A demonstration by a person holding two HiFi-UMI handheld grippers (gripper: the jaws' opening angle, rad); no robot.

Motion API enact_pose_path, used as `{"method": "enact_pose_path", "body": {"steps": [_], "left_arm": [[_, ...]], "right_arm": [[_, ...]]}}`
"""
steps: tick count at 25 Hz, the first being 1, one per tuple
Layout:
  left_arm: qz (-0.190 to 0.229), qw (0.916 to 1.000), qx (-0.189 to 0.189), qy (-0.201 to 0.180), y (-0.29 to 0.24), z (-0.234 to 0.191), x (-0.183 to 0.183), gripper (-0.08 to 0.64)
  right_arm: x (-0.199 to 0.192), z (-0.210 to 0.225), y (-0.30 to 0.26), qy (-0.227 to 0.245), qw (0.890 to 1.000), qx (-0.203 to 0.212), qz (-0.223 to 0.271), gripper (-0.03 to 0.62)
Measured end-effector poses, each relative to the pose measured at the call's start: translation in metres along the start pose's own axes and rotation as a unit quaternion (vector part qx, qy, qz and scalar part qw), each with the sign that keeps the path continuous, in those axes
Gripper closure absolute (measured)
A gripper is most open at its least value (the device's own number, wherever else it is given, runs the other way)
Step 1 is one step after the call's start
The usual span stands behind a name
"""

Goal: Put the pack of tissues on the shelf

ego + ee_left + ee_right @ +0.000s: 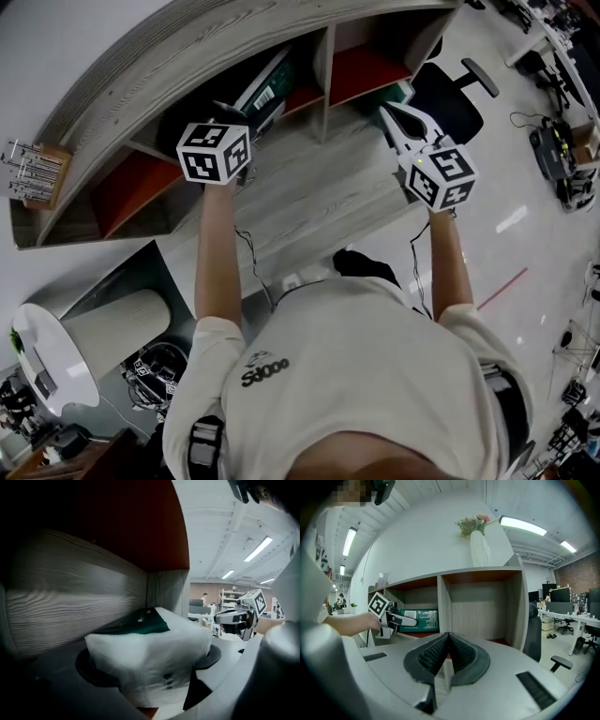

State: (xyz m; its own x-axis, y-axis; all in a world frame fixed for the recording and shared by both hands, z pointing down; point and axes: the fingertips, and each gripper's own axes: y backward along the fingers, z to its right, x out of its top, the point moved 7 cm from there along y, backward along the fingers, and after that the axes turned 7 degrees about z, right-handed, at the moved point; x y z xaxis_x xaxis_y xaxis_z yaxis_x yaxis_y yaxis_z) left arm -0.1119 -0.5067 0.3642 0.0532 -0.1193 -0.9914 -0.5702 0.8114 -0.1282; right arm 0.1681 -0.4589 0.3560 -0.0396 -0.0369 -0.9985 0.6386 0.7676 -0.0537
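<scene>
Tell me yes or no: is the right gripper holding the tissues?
No: the right gripper is shut with nothing between its jaws.

Black office chair on a pale glossy floor, armrest sticking out to the side. Thin red line marked on the floor. Black cable trailing across the floor. White cylinder-shaped unit at lower left of head view; type not clear. Small wooden rack holding metal rods, far left. White vase with flowers, upright against a white wall. Ceiling strip lights on. Brick wall far right, with desks below it.
</scene>
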Motion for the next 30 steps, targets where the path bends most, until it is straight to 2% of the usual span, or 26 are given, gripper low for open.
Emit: {"method": "enact_pose_path", "body": {"steps": [3, 8, 12, 14, 18, 22, 23, 25, 30], "left_arm": [[0.005, 0.9999, 0.015, -0.003, 0.010, 0.001, -0.002, 0.138], [-0.001, 0.9991, 0.027, -0.034, 0.019, 0.002, -0.002, 0.108], [0.015, 0.9993, 0.023, -0.024, 0.029, 0.004, 0.009, 0.095], [0.022, 0.9991, 0.031, -0.017, 0.037, 0.007, 0.008, 0.097], [0.055, 0.9961, 0.064, 0.024, 0.060, 0.012, 0.000, 0.097], [0.065, 0.9943, 0.076, 0.037, 0.075, 0.019, -0.008, 0.100], [0.069, 0.9937, 0.078, 0.040, 0.077, 0.020, -0.009, 0.113], [0.075, 0.9927, 0.083, 0.045, 0.077, 0.021, -0.011, 0.207], [0.057, 0.9949, 0.075, 0.037, 0.061, 0.018, -0.007, 0.218]], "right_arm": [[0.001, -0.008, 0.002, 0.001, 1.000, 0.000, 0.001, 0.591], [0.000, -0.020, 0.005, -0.002, 1.000, 0.001, -0.001, 0.591], [0.001, -0.031, 0.007, 0.005, 1.000, 0.011, -0.004, 0.591], [0.002, -0.034, 0.008, 0.005, 1.000, 0.012, -0.004, 0.591], [0.002, -0.042, 0.008, 0.002, 1.000, 0.011, -0.004, 0.592], [-0.001, -0.053, 0.008, 0.004, 1.000, 0.012, -0.008, 0.591], [-0.002, -0.054, 0.009, 0.004, 1.000, 0.012, -0.009, 0.591], [-0.003, -0.055, 0.011, 0.005, 1.000, 0.010, -0.011, 0.591], [-0.004, -0.052, 0.018, 0.004, 1.000, -0.004, -0.014, 0.591]]}}
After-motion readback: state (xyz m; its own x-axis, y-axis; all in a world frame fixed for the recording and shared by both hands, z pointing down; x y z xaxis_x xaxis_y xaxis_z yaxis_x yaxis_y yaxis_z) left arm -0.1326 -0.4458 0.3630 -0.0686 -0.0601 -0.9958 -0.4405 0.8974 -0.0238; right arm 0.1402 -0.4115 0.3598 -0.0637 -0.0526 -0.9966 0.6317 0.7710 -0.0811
